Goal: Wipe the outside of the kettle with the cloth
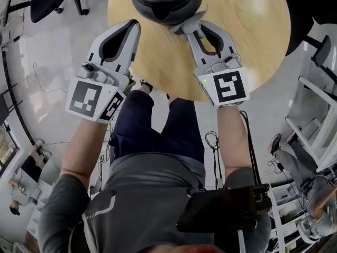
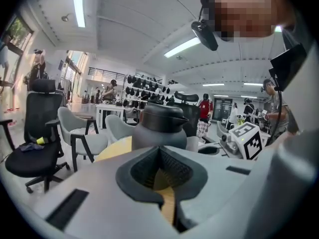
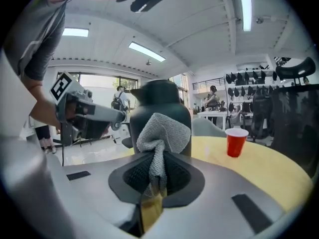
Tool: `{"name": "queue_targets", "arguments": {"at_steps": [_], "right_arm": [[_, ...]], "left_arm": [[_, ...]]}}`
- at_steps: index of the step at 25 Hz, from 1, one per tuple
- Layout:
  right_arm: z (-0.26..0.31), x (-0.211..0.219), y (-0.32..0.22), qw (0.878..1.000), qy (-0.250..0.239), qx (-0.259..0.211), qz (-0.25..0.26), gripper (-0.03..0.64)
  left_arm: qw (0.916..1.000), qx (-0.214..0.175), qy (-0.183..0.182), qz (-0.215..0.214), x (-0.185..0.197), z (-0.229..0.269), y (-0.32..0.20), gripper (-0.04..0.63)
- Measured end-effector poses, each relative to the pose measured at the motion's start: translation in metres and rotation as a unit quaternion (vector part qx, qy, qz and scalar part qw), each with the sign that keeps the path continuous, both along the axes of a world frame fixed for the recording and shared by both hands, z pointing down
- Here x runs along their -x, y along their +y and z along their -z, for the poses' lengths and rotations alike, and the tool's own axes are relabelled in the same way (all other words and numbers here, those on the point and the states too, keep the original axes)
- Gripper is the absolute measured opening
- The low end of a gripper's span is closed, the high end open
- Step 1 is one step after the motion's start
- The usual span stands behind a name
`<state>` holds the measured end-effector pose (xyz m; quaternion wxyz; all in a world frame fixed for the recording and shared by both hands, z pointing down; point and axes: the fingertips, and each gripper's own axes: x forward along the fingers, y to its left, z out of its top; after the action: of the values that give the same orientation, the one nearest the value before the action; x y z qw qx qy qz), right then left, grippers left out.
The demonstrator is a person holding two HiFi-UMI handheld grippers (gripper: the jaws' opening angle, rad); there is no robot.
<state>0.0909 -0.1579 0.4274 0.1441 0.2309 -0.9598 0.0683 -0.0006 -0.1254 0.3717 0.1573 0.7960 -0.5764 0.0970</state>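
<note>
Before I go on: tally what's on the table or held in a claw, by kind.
kettle: 1
cloth: 1, pinched in the right claw
red cup: 1
Total: 3

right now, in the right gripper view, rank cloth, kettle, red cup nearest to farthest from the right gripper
1. cloth, pinched by the right gripper
2. kettle, straight ahead behind the cloth
3. red cup, farther back at right
</note>
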Motion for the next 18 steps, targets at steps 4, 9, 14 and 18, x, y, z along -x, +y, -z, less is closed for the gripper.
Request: {"name": "queue_targets", "arguments": {"at_steps": [4, 9, 14, 18], "right_arm": [[-0.026, -0.002, -0.008, 0.999, 0.038, 0.010, 0.004, 0.052], [-0.051, -0.002, -0.011, 0.997, 0.080, 0.009, 0.008, 0.052], [-0.037, -0.007, -0.010, 0.997, 0.072, 0.014, 0.013, 0.052], [0.031, -0.012, -0.021, 1.000, -0.006, -0.014, 0.014, 0.052]], "left_arm": [[0.9998, 0.013, -0.004, 0.017, -0.004, -0.016, -0.006, 0.009], [0.9996, 0.012, 0.006, 0.023, -0.004, -0.025, -0.009, 0.009], [0.9994, 0.016, 0.000, 0.032, -0.003, -0.029, -0.006, 0.009], [0.9991, 0.014, 0.008, 0.040, -0.004, -0.023, -0.004, 0.009]]}}
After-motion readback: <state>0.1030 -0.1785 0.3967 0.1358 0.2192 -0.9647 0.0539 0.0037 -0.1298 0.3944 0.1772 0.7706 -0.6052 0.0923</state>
